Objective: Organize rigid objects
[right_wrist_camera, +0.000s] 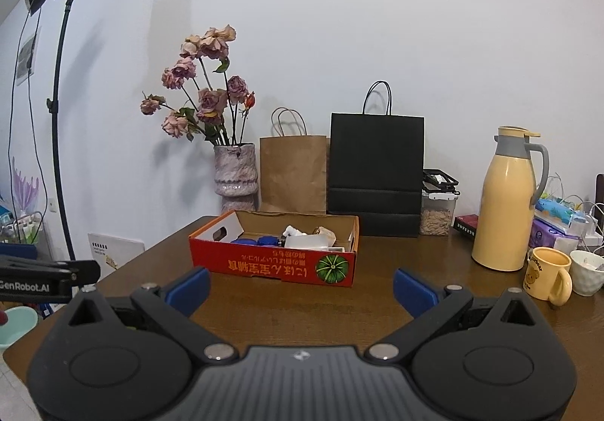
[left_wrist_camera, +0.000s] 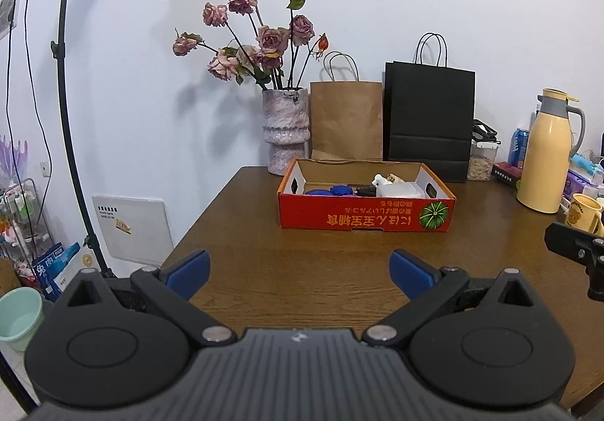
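A red cardboard box [left_wrist_camera: 362, 219] with a pumpkin picture sits on the brown wooden table [left_wrist_camera: 294, 270], ahead of both grippers; it also shows in the right wrist view [right_wrist_camera: 264, 266]. Inside lie blue round objects [left_wrist_camera: 328, 191], a white bottle [left_wrist_camera: 396, 189] and a dark brush-like item [left_wrist_camera: 364, 190], partly hidden by the box wall. My left gripper [left_wrist_camera: 300, 272] is open and empty above the near table area. My right gripper [right_wrist_camera: 302, 289] is open and empty, to the right of the left one.
A vase of dried roses [left_wrist_camera: 286, 128], a brown paper bag [left_wrist_camera: 345, 119] and a black paper bag [left_wrist_camera: 430, 119] stand behind the box. A yellow thermos [right_wrist_camera: 506, 198], yellow mug [right_wrist_camera: 547, 277], white cup [right_wrist_camera: 587, 272] and clutter stand at the right. A light stand [left_wrist_camera: 68, 81] rises at the left.
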Demonstrator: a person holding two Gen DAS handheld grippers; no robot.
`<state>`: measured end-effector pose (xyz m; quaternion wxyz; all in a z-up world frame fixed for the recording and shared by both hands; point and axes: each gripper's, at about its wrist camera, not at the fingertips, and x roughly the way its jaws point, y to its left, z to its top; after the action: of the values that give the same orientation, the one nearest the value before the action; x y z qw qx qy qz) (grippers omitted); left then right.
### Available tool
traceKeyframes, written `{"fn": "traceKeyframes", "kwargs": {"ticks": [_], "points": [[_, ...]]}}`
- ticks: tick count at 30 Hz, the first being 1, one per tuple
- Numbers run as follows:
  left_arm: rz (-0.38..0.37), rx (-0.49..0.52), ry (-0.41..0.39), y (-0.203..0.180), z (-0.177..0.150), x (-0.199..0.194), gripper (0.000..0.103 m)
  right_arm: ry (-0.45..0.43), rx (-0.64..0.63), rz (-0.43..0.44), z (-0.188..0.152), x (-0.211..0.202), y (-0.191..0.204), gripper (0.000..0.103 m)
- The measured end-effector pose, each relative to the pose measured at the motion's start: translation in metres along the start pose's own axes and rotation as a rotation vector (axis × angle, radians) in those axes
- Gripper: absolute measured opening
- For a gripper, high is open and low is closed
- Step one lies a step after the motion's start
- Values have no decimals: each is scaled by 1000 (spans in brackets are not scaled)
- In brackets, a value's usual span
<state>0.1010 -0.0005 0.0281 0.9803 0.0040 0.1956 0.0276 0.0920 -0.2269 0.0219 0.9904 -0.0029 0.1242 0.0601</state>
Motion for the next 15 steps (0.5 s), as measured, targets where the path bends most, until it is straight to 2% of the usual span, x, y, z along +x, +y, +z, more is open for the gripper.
{"fn": "traceKeyframes", "kwargs": {"ticks": [15], "points": [[-2,0,7,0,0,2,103,-2,0,-2,0,0,0,103]]}}
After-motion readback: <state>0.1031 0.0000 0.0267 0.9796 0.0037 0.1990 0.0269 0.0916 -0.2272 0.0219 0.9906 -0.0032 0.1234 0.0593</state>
